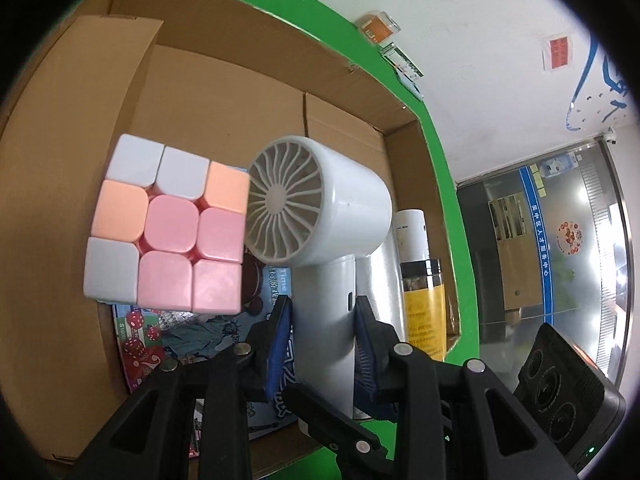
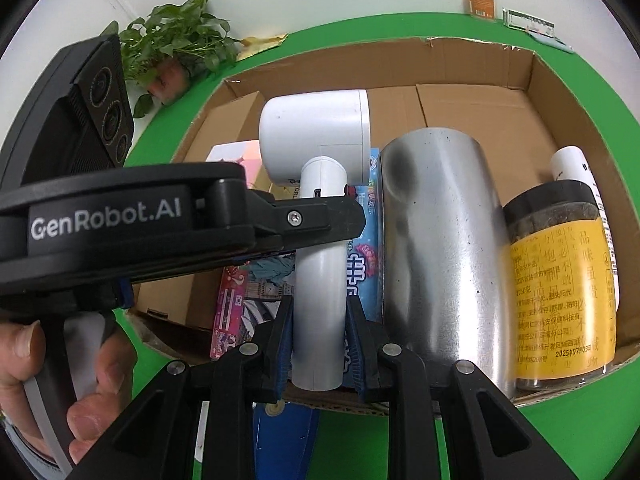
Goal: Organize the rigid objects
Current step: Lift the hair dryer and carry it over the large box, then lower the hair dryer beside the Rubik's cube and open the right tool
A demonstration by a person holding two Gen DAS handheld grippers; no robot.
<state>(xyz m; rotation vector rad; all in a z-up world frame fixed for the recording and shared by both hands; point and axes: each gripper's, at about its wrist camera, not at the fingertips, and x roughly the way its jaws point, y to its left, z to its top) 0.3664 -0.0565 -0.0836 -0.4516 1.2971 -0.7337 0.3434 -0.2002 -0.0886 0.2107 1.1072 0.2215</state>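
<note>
White plastic handheld fan with round ribbed grille (image 1: 316, 208): upright in open brown cardboard box (image 1: 224, 92), handle clamped by both pairs of tongs at once. Left tongs (image 1: 324, 312) closed on the handle just below the head; right tongs (image 2: 318, 312) closed on the same handle lower down, near its foot. Blue pads (image 2: 283, 344) pressed flat to the handle on either side.

Pastel puzzle cube, pink, peach and white tiles (image 1: 168, 224): in the box, just beside the fan's grille, over a printed game board with red dice and Statue of Liberty artwork (image 1: 180, 332).

Shiny cylindrical steel tin (image 2: 444, 248): in the box, just beside the fan handle. Clear jar with black lid and yellow label (image 2: 560, 280): next to the tin; Chinese print, date "2025" legible, remainder too small. White tube (image 2: 572, 164): behind the jar; writing unreadable.

Black handle of left tool, lettered "GenRobot.AI" (image 2: 108, 220): crossing in front of the fan, gripped by bare hand (image 2: 60, 364).

Green worktop (image 2: 168, 160): carrying the box. Potted green plant (image 2: 176, 44) and small orange-labelled clear case (image 2: 482, 2): at the far edge.
</note>
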